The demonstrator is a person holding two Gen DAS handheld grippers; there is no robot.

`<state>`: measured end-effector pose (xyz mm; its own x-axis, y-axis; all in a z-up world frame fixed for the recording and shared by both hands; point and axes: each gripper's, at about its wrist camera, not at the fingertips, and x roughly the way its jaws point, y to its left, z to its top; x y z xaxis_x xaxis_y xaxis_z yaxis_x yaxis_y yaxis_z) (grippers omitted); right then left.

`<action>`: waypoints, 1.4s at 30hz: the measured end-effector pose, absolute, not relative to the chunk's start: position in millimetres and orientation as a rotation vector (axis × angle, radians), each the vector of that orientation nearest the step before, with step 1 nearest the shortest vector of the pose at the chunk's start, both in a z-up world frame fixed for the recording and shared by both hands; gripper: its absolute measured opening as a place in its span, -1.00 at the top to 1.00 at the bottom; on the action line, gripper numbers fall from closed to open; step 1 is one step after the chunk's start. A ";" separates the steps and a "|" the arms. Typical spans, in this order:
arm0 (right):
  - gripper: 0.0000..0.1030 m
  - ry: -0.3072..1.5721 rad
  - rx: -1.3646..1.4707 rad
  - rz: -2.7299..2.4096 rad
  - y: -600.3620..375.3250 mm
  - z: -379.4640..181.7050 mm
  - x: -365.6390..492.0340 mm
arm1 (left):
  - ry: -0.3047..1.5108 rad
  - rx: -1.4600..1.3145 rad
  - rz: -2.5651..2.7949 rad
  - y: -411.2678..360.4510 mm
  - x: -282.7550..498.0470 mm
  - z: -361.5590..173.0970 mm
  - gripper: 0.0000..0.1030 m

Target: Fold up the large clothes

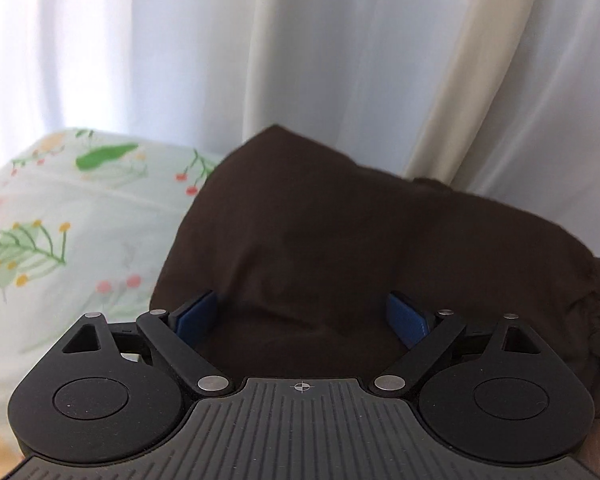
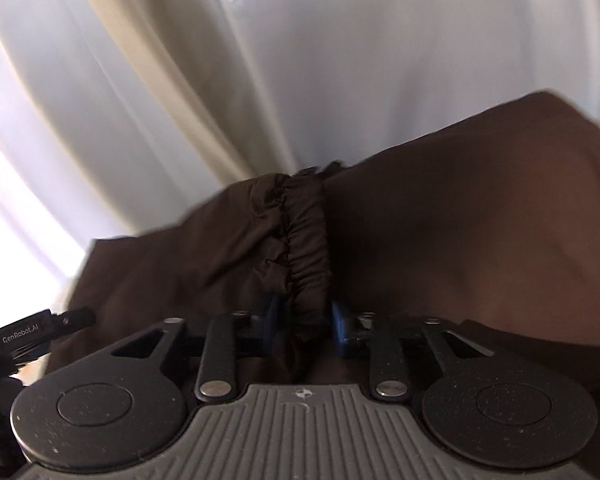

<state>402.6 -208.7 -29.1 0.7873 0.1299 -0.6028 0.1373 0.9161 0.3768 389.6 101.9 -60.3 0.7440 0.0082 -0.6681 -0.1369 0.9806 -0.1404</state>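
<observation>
Left gripper (image 1: 300,316): jaws wide apart, nothing between, over brown garment (image 1: 340,240) lying on floral sheet (image 1: 60,208). Right gripper (image 2: 302,324): jaws part-open around gathered cuff (image 2: 306,240), pads seemingly clear. We judge release under way; we should lift clear without dragging fold.

garment (image 1: 340,232) on bedsheet (image 1: 60,208) | curtain (image 1: 300,40) behind
</observation>
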 end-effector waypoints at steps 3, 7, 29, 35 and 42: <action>0.00 0.597 0.356 -0.078 -216.5 -6.1 385.6 | 0.695 -0.146 0.098 102.4 379.2 -53.3 -0.76; 0.31 0.496 0.217 -0.031 -191.0 22.4 391.9 | 0.556 -0.187 0.042 94.9 372.2 -17.2 -0.81; 0.68 0.574 -0.016 0.050 -145.6 -29.5 402.6 | 0.643 -0.025 -0.095 55.1 381.5 -73.1 -1.00; 0.67 0.556 -0.057 0.045 -143.0 -57.7 396.3 | 0.626 -0.001 -0.093 52.8 379.7 -86.2 -1.00; 0.67 0.569 -0.070 0.029 -141.4 -55.9 394.6 | 0.627 0.023 -0.084 50.8 374.2 -85.7 -1.00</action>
<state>394.6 -141.4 -55.9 0.8419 0.0080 -0.5396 -0.0468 0.9972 -0.0582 374.2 50.8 -85.7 0.8063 -0.0719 -0.5872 0.0860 0.9963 -0.0039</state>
